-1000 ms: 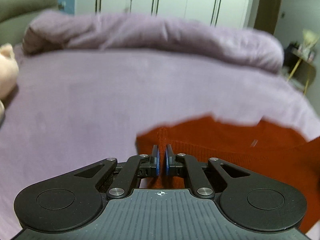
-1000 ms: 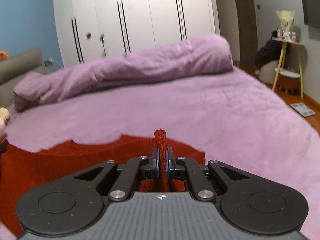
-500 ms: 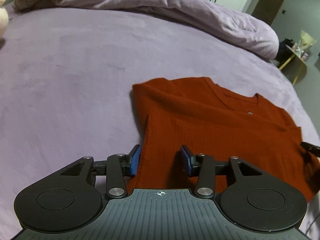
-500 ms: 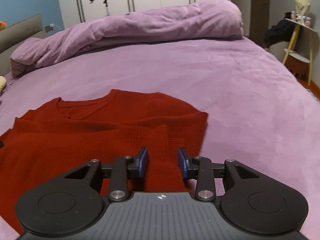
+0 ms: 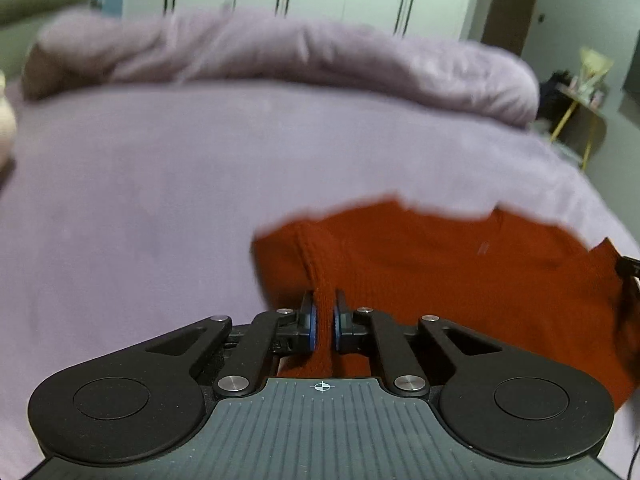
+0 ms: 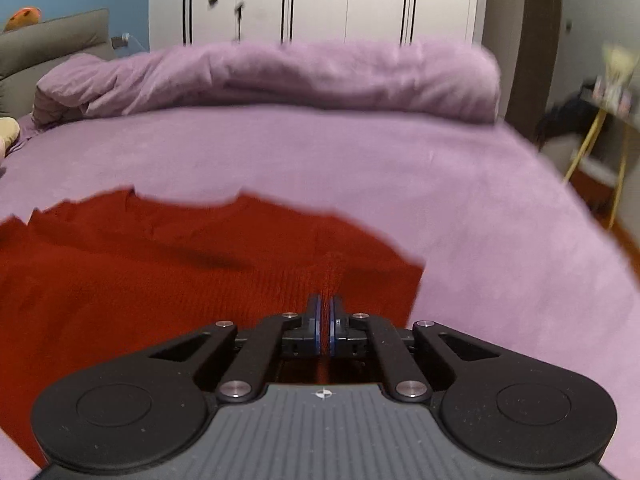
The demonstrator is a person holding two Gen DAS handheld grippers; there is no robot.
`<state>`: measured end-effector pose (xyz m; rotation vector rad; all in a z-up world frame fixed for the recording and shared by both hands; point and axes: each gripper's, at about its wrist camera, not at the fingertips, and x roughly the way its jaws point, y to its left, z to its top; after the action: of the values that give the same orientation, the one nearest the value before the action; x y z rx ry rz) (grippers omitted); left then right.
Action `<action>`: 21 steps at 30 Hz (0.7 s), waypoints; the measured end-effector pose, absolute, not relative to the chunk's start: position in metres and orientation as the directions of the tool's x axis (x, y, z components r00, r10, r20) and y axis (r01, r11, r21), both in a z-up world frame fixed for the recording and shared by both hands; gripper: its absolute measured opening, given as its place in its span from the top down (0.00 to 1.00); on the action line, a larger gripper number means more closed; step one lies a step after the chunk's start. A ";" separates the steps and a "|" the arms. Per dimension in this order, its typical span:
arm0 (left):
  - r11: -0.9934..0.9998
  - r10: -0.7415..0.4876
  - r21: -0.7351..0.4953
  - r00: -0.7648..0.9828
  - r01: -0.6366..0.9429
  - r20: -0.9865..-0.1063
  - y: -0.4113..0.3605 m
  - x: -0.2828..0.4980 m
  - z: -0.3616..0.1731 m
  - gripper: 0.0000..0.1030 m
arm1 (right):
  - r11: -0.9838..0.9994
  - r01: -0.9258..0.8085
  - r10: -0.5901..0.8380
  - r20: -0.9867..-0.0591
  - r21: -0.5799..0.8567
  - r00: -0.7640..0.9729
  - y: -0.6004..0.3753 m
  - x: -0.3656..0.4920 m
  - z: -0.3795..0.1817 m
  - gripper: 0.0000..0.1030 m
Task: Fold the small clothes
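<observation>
Rust-red knit, the small sweater [image 5: 460, 272] lies on the bed ahead of both my tools, and each tool is clamped on it again. Half a second ago both sets of jaws stood wide apart with the cloth lying flat and loose between them; now they have come together on fresh pinches. My left tool [image 5: 323, 320] grips a raised ridge of knit at the garment's left edge, the fold standing up between the blue pads. My right tool [image 6: 324, 322] is closed on a thinner pinch near the sweater's [image 6: 180, 272] right edge, with cloth running forward from the pads.

So I read this as a re-grip: one fold was laid down and released, and the next one is being picked up. The garment still spreads forward and inward from each tool, its far edge lying against the purple bed cover [image 5: 160, 184], so the fold is not finished. Both views are smeared by motion, and I cannot tell how many layers each pinch has caught.

Farther ahead the rolled purple duvet [image 6: 280, 76] lies across the bed, well apart from the sweater, with white wardrobe doors [image 6: 340, 0] behind it.
</observation>
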<state>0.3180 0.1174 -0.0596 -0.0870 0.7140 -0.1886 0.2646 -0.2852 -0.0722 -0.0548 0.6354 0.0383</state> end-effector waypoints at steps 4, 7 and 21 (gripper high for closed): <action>0.992 -0.129 -0.066 0.826 0.111 -0.549 0.104 0.340 -0.027 0.91 | 0.999 0.022 -0.033 -0.486 -0.029 0.873 -0.290 0.268 -0.037 0.97; 0.998 -0.057 -0.020 0.845 0.055 -0.531 0.089 0.368 -0.024 0.91 | 0.995 0.084 -0.100 -0.448 -0.055 0.888 -0.290 0.292 -0.025 0.97; 0.995 -0.092 -0.095 0.791 0.043 -0.605 0.042 0.378 -0.081 0.52 | 0.978 0.117 -0.011 -0.512 0.174 0.859 -0.279 0.339 -0.067 0.91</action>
<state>0.3776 0.0421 -0.0814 -0.0776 0.6551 -0.0730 0.3394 -0.2789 -0.0665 0.2030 0.5345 -0.0676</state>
